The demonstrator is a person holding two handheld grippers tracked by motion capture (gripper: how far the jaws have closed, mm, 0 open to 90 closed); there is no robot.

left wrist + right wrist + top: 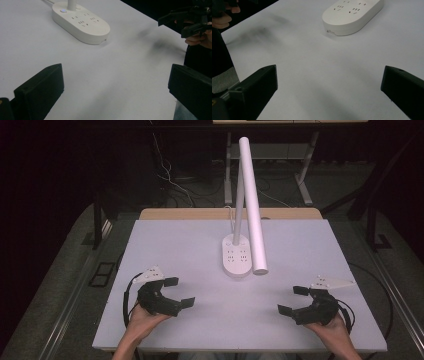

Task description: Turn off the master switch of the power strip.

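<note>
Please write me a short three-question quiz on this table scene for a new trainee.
1. True or false: the left gripper holds the lamp base.
2. What stands on the table between the two grippers? A) a mug B) a white desk lamp C) a box
3. How do the jaws of the right gripper stand?

Key: 1. False, it is apart from it. 2. B. 3. Open, with nothing between them.

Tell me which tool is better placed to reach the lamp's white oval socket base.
Left, by a small margin. The left tool sits open on the table, slightly nearer the white oval socket base, which it faces with the blue-lit button end visible beyond. The right tool, also open, lies a little farther off.
</note>
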